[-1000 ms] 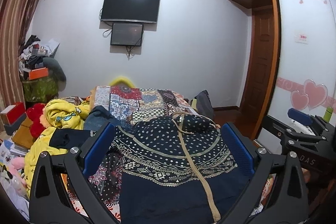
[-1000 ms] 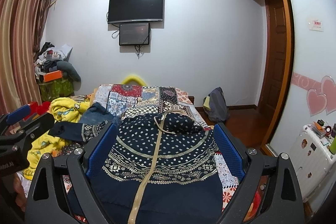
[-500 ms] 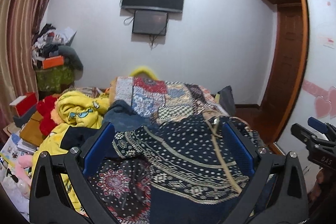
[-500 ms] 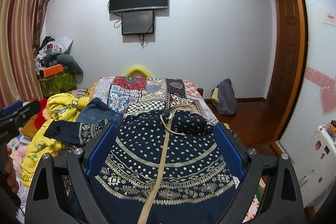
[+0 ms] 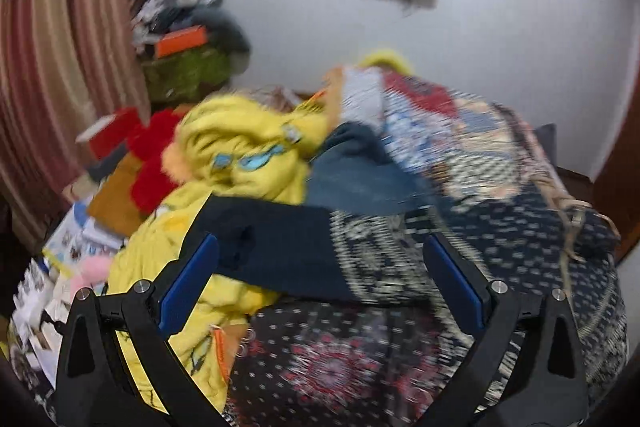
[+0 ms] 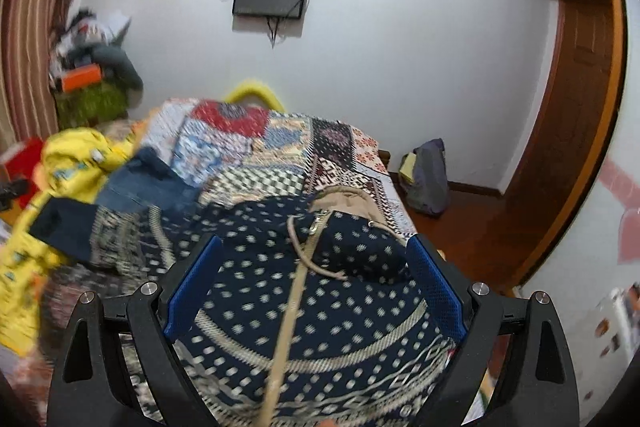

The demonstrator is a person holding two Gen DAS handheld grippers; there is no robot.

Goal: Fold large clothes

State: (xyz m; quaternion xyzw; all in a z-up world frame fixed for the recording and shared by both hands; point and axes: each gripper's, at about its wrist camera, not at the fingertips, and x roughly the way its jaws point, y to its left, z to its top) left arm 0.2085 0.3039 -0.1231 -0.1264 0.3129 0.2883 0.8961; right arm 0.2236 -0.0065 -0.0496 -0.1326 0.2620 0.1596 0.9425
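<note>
A navy dotted garment with cream patterned bands and a tan centre strip (image 6: 320, 311) lies spread on the patchwork-covered bed (image 6: 280, 147), its plain navy sleeve (image 5: 276, 243) reaching over a yellow printed blanket (image 5: 240, 155). The left tool (image 5: 320, 283) and the right tool (image 6: 312, 279) both hover spread wide, gripping nothing.

Both our grippers spread wide, holding nothing.

Our left gripper (image 5: 320, 279) hovers above the navy patterned garment (image 5: 520, 247) toward its sleeve side, blue pads apart; our right gripper (image 6: 314, 281) hovers over the same garment's dotted chest, pads likewise apart.
</note>
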